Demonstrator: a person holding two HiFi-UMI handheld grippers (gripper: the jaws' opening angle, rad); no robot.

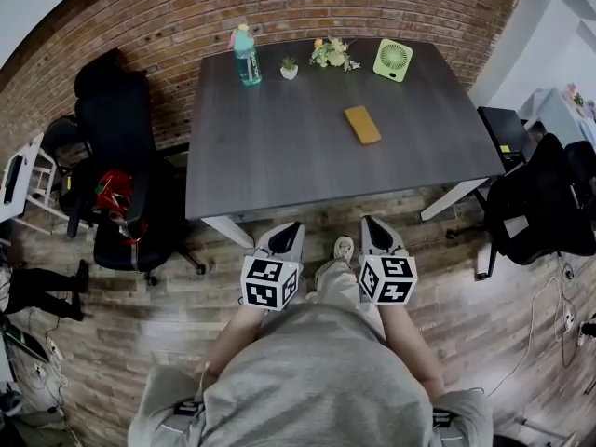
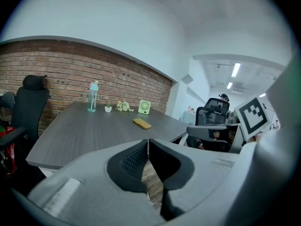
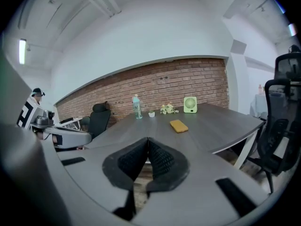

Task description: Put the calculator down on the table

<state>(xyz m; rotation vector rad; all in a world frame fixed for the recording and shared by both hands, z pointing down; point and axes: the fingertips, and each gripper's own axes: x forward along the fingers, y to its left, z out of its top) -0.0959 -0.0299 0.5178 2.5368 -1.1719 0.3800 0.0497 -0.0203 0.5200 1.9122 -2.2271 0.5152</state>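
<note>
A flat yellow calculator (image 1: 362, 125) lies on the dark grey table (image 1: 279, 156), right of its middle, with nothing touching it. It also shows in the left gripper view as a calculator (image 2: 141, 123) far ahead, and in the right gripper view as a calculator (image 3: 178, 125) past the jaws. My left gripper (image 1: 291, 225) and right gripper (image 1: 368, 220) hang side by side over the floor, just short of the table's near edge. Both are shut with nothing between the pads, the left gripper (image 2: 148, 140) and the right gripper (image 3: 148, 139) alike.
Along the table's far edge stand a teal bottle (image 1: 247, 56), a small potted plant (image 1: 290, 68), a bunch of flowers (image 1: 332, 54) and a green fan (image 1: 392, 60). Black office chairs stand at the left (image 1: 116, 156) and at the right (image 1: 540, 203). A brick wall is behind.
</note>
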